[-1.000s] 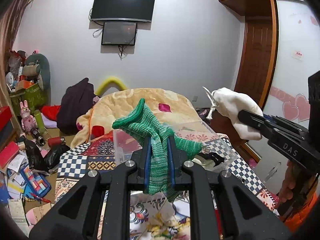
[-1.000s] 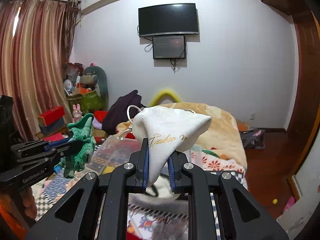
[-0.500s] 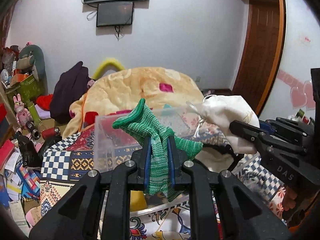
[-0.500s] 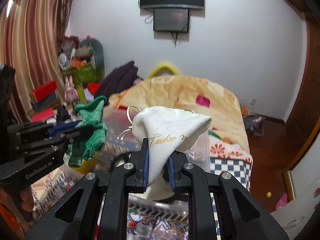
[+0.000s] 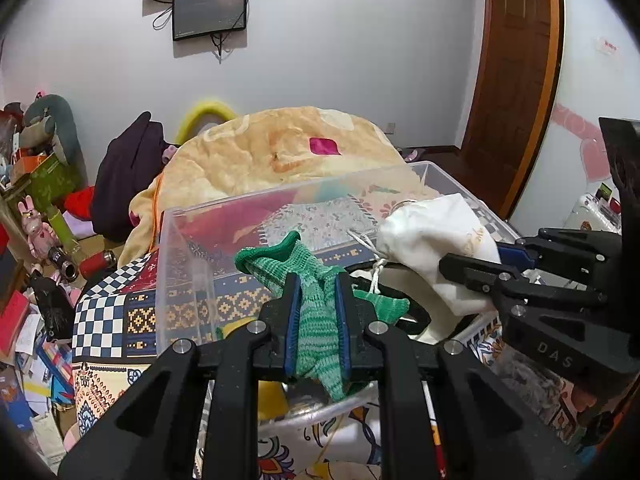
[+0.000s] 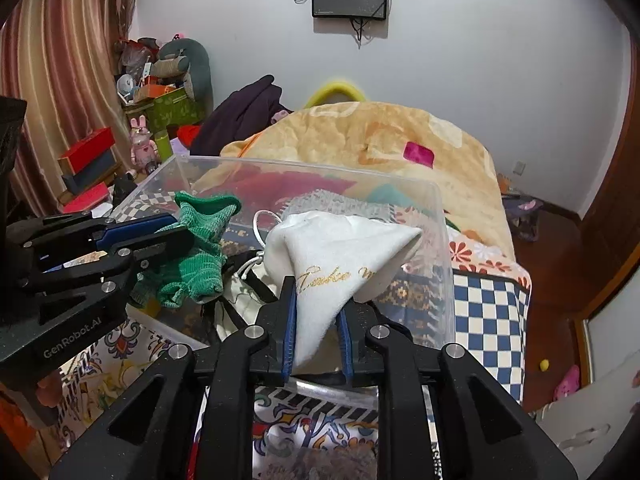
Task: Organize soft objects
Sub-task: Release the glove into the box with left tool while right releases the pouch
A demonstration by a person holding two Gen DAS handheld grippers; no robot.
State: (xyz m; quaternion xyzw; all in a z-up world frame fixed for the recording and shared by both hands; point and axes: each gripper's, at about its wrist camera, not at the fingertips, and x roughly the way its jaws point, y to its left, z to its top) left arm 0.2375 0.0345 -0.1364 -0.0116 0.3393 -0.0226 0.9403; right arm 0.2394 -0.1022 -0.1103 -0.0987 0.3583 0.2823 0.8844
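A green knitted sock point(image 5: 316, 320) hangs between the blue pads of my left gripper point(image 5: 316, 276), which is shut on it. My right gripper point(image 6: 318, 280) grips a white drawstring pouch point(image 6: 344, 248) with gold lettering; its jaws are opening slightly while the pads still press the cloth. Both items hang over the open top of a clear plastic box point(image 5: 176, 272) on the bed. In the right wrist view the left gripper point(image 6: 180, 228) holds the sock point(image 6: 200, 256) to the left of the pouch. Cream fabric with dark straps lies inside the box.
The box stands on a patterned, checkered bedspread point(image 5: 100, 316). An orange blanket point(image 5: 288, 148) is heaped behind it, with dark clothing point(image 5: 128, 176) beside that. Toys, boxes and papers crowd the floor at the left point(image 5: 36, 240). A wooden door point(image 5: 516, 80) is at the right.
Both grippers have sunk and tilted downward toward the clear box. The sock and the pouch, earlier held above the bed, now hang over the box opening and sit closer together.
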